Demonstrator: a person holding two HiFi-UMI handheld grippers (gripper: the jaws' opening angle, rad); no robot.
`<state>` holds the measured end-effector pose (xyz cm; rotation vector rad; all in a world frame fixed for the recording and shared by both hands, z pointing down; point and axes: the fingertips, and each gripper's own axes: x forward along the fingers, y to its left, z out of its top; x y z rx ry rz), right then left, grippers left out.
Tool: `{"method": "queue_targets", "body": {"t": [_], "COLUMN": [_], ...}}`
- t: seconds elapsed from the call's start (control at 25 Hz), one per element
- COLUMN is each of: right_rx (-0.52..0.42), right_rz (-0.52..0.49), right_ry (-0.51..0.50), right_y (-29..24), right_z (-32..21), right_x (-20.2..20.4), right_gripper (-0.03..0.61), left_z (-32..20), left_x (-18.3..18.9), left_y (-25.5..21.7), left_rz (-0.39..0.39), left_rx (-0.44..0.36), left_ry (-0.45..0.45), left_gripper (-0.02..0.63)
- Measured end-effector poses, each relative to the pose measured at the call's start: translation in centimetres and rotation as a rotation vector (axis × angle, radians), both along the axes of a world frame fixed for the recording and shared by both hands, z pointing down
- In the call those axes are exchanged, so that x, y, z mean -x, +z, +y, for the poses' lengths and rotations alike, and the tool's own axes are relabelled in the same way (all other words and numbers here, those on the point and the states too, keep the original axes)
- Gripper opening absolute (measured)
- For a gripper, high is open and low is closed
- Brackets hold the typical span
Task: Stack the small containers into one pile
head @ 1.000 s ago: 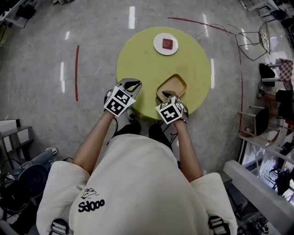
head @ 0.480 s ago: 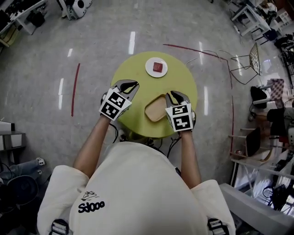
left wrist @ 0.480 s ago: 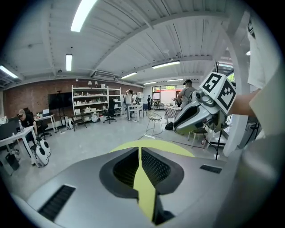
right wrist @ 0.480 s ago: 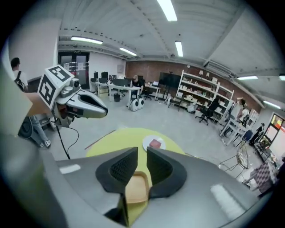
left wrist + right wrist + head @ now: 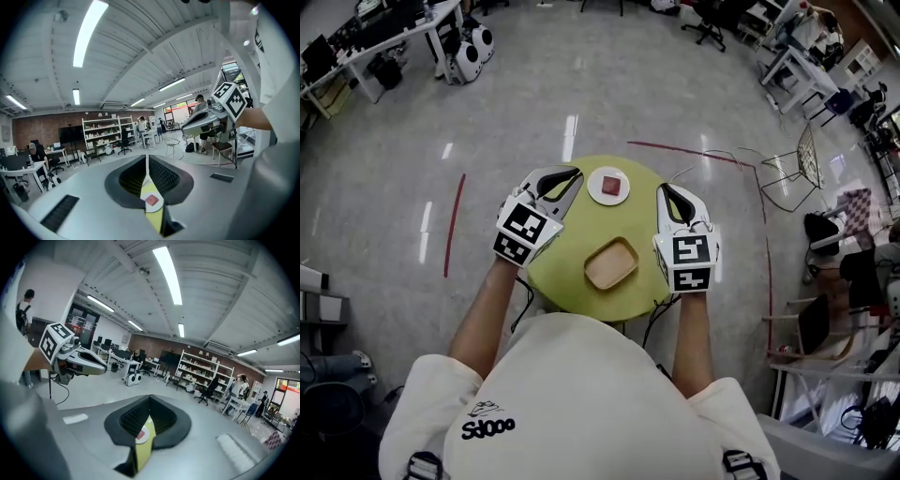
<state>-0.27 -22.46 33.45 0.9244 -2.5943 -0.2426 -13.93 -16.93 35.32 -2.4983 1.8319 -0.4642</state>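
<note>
A round yellow table (image 5: pixel 619 220) stands on grey floor (image 5: pixel 506 103), wire chair (image 5: pixel 806 159) nearby.

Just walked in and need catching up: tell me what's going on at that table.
A person holds a claw in each hand, both up over the round table. The left claw is shut and empty. The right claw has just been closing, with nothing between its jaws. A wooden tray and a plate with a red block sit apart on the table, untouched.
</note>
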Motion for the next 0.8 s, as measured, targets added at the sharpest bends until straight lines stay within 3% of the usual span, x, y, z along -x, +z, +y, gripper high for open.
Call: {"method": "queue_targets", "body": {"t": [0.36, 0.56, 0.8], "right_rx": [-0.137, -0.179, -0.186], "right_rz": [-0.104, -0.152, -0.147], "right_ry": [-0.086, -0.109, -0.124], "right_y": [-6.9, -9.4, -9.9], "right_z": [0.6, 1.0, 1.4], "right_x": [0.1, 0.0, 0.6], "right_gripper": [0.011, 0.011, 0.009], "left_z": [-0.3, 0.3, 1.0], "left_x": [-0.4, -0.8, -0.5], "left_y": [-7.1, -10.1, -11.3], "left_rz": [-0.021, -0.071, -0.070], "left_rx": [-0.160, -0.221, -0.248], "left_ry": [-0.006, -0.009, -0.015], "left_gripper": [0.023, 0.023, 0.023]}}
